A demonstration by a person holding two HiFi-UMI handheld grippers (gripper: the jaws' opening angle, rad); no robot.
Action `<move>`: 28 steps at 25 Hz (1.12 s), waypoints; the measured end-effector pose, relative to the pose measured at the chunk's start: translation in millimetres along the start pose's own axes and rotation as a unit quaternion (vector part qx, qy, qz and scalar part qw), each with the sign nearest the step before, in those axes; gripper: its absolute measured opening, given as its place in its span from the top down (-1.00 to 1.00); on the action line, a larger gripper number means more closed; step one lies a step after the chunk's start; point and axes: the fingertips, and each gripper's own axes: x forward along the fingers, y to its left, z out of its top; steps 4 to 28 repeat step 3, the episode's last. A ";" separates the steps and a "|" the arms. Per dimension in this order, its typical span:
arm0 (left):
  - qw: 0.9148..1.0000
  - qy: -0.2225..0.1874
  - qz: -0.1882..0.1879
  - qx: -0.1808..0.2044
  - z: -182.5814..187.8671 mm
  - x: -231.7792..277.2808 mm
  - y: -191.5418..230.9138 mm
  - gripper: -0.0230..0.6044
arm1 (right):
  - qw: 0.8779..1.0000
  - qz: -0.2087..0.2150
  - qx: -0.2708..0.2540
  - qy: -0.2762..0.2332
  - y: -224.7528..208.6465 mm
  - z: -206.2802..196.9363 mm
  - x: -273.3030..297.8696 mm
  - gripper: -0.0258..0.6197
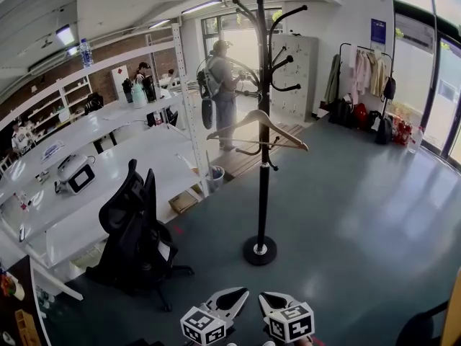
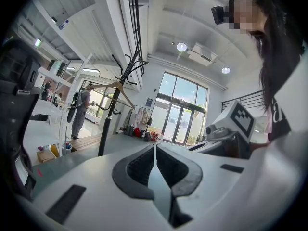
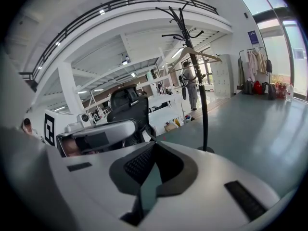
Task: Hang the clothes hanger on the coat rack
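Observation:
A wooden clothes hanger (image 1: pixel 259 125) hangs from a hook of the black coat rack (image 1: pixel 263 171), which stands on the grey floor ahead of me. Both grippers are low at the bottom edge of the head view, well short of the rack's base. My left gripper (image 1: pixel 236 295) is shut with nothing in it, and my right gripper (image 1: pixel 269 299) beside it is also shut and empty. The left gripper view has the closed tips (image 2: pixel 154 146) with the rack (image 2: pixel 109 121) and hanger (image 2: pixel 119 87) far off to the left. In the right gripper view the closed tips (image 3: pixel 154 142) sit below the rack (image 3: pixel 202 100) and hanger (image 3: pixel 198 57).
A black office chair (image 1: pixel 137 229) stands at the left, close to white shelving and desks (image 1: pixel 108 139). A person with a backpack (image 1: pixel 222 92) stands behind the rack. A garment rail with clothes and bags (image 1: pixel 364 85) is at the back right by glass doors.

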 end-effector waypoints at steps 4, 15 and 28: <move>1.000 -0.001 0.001 0.000 1.4 0.1 -1.4 0.92 | 1.000 -0.001 0.000 0.000 -1.6 0.5 -1.5 0.89; 1.000 -0.001 0.001 0.000 1.4 0.1 -1.4 0.92 | 1.000 -0.001 0.000 0.000 -1.6 0.5 -1.5 0.89; 1.000 -0.001 0.001 0.000 1.4 0.1 -1.4 0.92 | 1.000 -0.001 0.000 0.000 -1.6 0.5 -1.5 0.89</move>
